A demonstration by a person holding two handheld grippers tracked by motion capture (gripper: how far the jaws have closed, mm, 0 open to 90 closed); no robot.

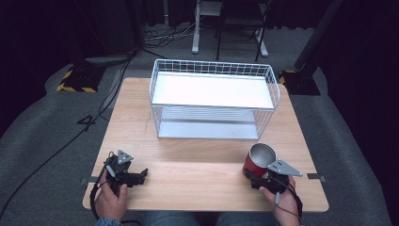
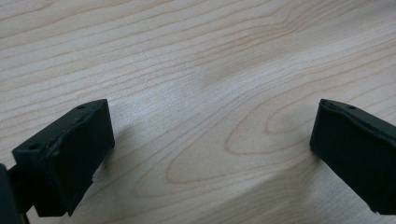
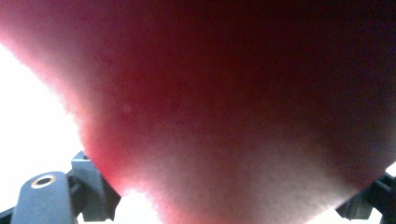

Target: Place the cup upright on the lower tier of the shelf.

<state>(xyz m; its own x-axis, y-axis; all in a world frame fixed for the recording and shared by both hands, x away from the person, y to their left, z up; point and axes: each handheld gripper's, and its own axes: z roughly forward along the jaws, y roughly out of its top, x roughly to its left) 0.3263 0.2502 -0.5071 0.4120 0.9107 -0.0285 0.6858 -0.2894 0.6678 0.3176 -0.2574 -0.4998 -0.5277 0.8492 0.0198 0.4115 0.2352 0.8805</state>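
Observation:
A red cup (image 1: 254,164) with a shiny metal inside stands upright near the table's front right edge. My right gripper (image 1: 259,178) holds it from the near side, its jaws around the cup's lower wall. In the right gripper view the red cup (image 3: 224,93) sits blurred and very close, with a black finger (image 3: 88,186) at each bottom corner. My left gripper (image 1: 141,176) rests low at the front left, pointing right. In its own view the left gripper (image 2: 212,128) is open over bare wood, with nothing between the fingers.
A white wire basket (image 1: 214,67) with a white shelf across its top stands at the back middle of the wooden table (image 1: 197,165). Bare wood lies between the two hands. Cables and chair legs are on the grey floor beyond.

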